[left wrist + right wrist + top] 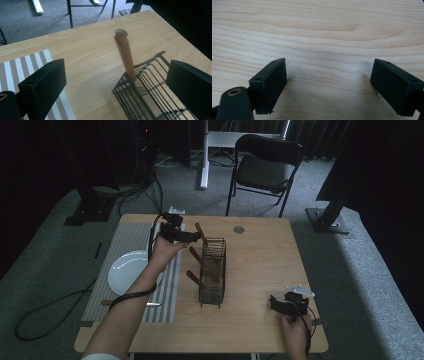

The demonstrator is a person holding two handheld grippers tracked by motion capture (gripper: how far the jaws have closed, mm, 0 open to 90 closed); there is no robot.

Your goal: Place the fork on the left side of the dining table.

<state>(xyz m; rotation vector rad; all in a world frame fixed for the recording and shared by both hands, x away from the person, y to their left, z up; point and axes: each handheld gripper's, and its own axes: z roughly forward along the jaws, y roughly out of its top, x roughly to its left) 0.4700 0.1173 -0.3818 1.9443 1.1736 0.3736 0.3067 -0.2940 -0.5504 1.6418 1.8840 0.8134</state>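
A black wire basket [212,272] stands in the middle of the wooden table [260,265]. Three wooden utensil handles lean out of its left side, the farthest one [199,229] near the back. My left gripper [194,236] hovers open just left of that far handle, with nothing between its jaws. In the left gripper view the handle [125,56] rises from the basket corner [140,97] ahead of the open left gripper [116,77], untouched. My right gripper [276,301] rests open at the front right of the table; the right gripper [329,75] faces bare wood [319,32].
A grey-and-white striped placemat [127,245] covers the table's left side and carries a white plate [127,270] and a wooden-handled knife [130,303] near the front edge. A small grey disc [238,229] lies at the back. A black chair [265,165] stands beyond the table.
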